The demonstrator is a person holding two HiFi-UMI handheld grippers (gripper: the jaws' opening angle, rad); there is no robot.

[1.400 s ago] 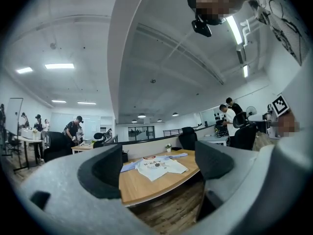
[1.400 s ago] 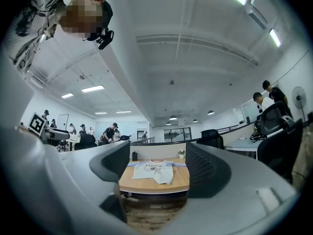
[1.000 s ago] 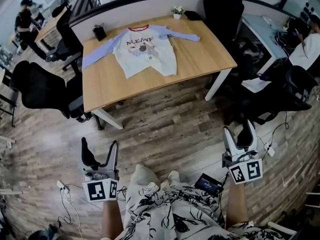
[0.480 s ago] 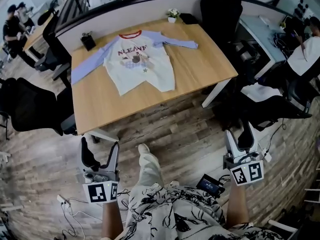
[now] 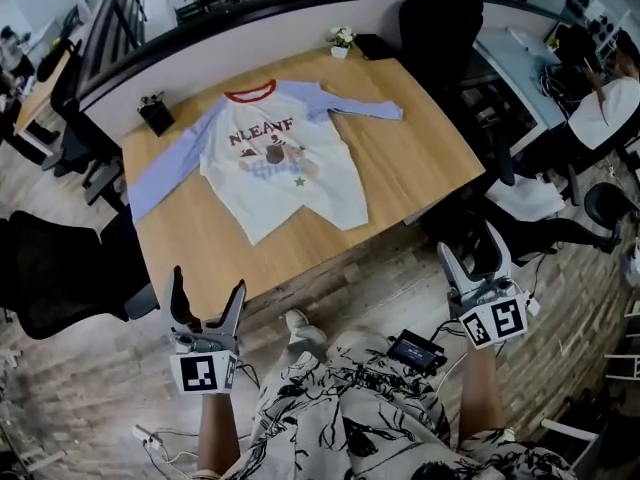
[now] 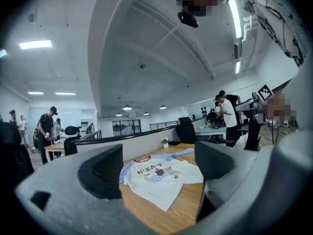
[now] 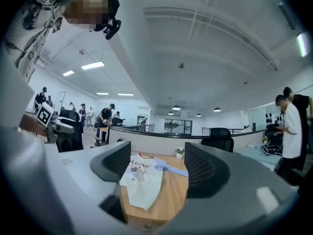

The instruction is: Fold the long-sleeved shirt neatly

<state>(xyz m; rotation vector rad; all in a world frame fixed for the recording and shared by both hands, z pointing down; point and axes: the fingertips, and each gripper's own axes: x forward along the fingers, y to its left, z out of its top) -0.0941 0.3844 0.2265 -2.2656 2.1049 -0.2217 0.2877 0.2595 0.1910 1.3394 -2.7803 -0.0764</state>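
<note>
A long-sleeved shirt (image 5: 280, 163) lies spread flat on the wooden table (image 5: 420, 158), white body, pale blue sleeves, red collar, a print on the chest. It also shows in the left gripper view (image 6: 164, 175) and the right gripper view (image 7: 142, 177). My left gripper (image 5: 207, 301) is open and empty, held over the floor near the table's front left corner. My right gripper (image 5: 477, 260) is open and empty too, off the table's right front corner. Both are short of the shirt.
A small black holder (image 5: 155, 116) and a potted plant (image 5: 341, 40) stand at the table's back edge beside a partition. Black office chairs (image 5: 50, 268) flank the table, another (image 5: 445, 18) at back right. A dark device (image 5: 410, 350) and cables lie on the wood floor. People work at other desks.
The view has come closer to the table; the shirt and table now sit larger and lower in the head view. Both grippers stay open and have risen slightly in frame.
</note>
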